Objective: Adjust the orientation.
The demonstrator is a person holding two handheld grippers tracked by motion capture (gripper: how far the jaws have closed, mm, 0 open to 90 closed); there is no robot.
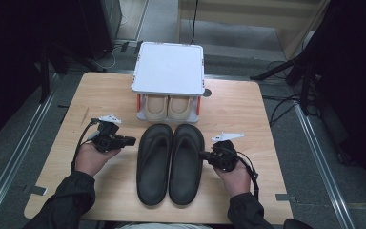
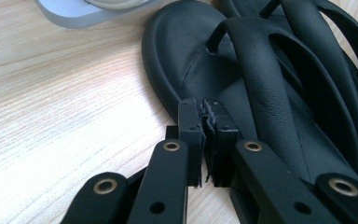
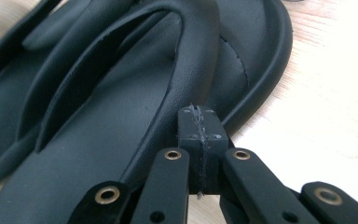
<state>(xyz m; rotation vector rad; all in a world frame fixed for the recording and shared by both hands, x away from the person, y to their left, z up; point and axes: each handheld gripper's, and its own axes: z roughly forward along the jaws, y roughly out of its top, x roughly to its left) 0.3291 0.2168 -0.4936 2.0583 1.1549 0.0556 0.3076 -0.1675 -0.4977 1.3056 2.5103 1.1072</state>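
A pair of black thong sandals lies side by side in the middle of the wooden table, toes away from me: the left sandal [image 1: 154, 162] and the right sandal [image 1: 186, 162]. My left gripper [image 1: 132, 140] lies level just off the left sandal's outer edge, pointing at it. In the left gripper view, the left gripper [image 2: 208, 109] has its pads nearly together with nothing between them, close to that sandal's [image 2: 191, 56] rim. My right gripper [image 1: 203, 154] is shut and empty at the right sandal's outer edge. In the right gripper view, the right gripper [image 3: 199, 116] sits over the rim of that sandal [image 3: 121, 140].
A white low shoe rack [image 1: 169, 67] stands at the table's far middle, with a pair of beige slippers [image 1: 167, 107] on its lower level, just beyond the sandals' toes. Bare wood [image 1: 100, 90] lies to the left and right of the sandals. Dark stands and cables surround the table.
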